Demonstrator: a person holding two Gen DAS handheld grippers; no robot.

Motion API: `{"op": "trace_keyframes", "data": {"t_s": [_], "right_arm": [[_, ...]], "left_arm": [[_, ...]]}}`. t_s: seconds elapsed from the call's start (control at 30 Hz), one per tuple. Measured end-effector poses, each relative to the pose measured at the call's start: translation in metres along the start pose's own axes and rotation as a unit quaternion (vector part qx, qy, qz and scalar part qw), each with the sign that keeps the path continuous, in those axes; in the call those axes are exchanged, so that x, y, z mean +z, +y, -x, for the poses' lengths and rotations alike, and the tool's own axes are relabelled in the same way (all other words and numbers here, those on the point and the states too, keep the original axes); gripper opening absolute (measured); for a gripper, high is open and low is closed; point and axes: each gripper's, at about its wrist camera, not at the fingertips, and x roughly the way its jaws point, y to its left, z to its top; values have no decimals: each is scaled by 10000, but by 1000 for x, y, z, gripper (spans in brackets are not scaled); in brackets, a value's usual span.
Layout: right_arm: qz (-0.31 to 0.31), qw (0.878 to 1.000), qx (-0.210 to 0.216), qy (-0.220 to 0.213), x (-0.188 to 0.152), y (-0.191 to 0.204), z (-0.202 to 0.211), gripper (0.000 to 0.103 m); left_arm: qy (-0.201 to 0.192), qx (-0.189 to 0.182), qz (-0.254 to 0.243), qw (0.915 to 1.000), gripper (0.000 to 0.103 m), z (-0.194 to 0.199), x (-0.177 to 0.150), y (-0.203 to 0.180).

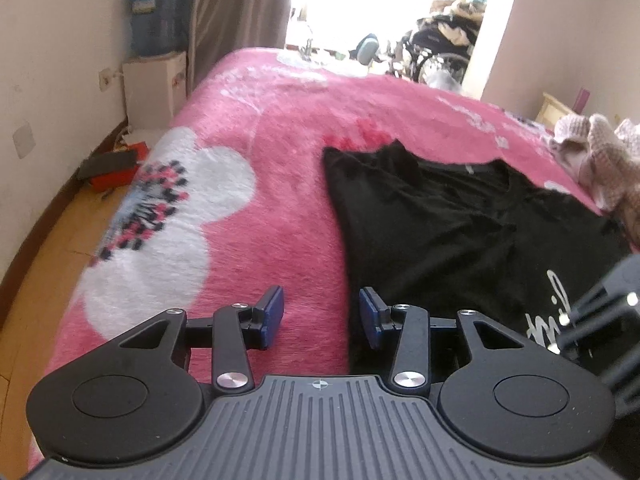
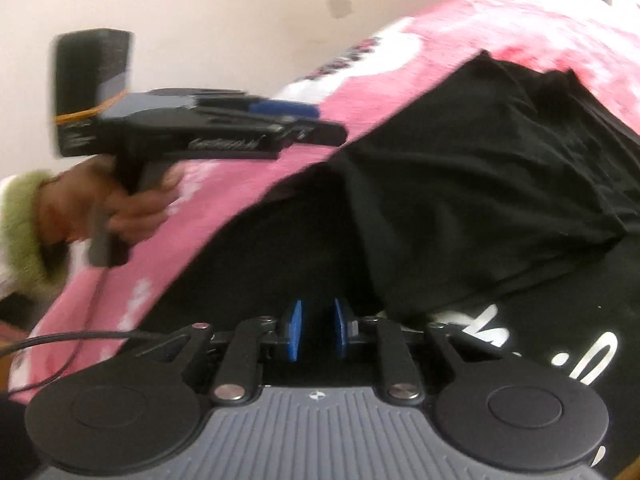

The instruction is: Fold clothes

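Lying flat on the pink bed (image 1: 280, 184), the black shirt (image 1: 460, 232) runs lengthwise away from both tongs. The left tongs (image 1: 322, 316) hover spread and empty just beside its left edge; the right tongs (image 2: 318, 328), narrowly parted and pinching nothing, hang over its near hem, nearer the cloth.

Blown-out window (image 1: 360, 4) glare; fisheye bending; right wrist view blurred.

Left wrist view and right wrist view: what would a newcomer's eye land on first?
The bright pink floral blanket covering the bed, with a black T-shirt spread on it, white lettering near its close edge. Both tongs are low over it: the left tongs at the shirt's edge, the right tongs over black fabric.
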Motion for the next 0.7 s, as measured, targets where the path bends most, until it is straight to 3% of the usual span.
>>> {"op": "trace_keyframes", "data": {"t_s": [0.07, 0.17, 0.23, 0.3, 0.37, 0.43, 0.6, 0.7], "right_arm": [[-125, 9996, -7, -237, 2, -10, 14, 20], [-801, 9931, -425, -748, 9, -42, 29, 20], [-1363, 9833, -684, -997, 9, -66, 31, 20], [-1763, 9753, -901, -982, 4, -84, 27, 20], [-2204, 9675, -779, -964, -5, -99, 25, 16], [-2602, 9573, -600, -1110, -10, -109, 36, 18], [-2695, 9491, -962, -1317, -21, -119, 101, 20], [-2892, 9357, -1356, -1497, -47, -119, 155, 20]], "left_arm": [[-94, 42, 8, 9999, 42, 7, 2, 4], [-181, -29, -207, 9996, 42, 10, 5, -2], [-170, -85, -501, 9986, 42, 7, 6, -14], [-38, 20, -993, 9950, 42, 0, 0, -30], [154, 311, -1547, 9874, 42, -10, -10, -44], [66, 493, -1836, 9817, 44, -11, -21, -49], [-106, 518, -1667, 9846, 47, 6, -14, -40], [-167, 700, -1581, 9848, 47, 13, -9, -34]]}}
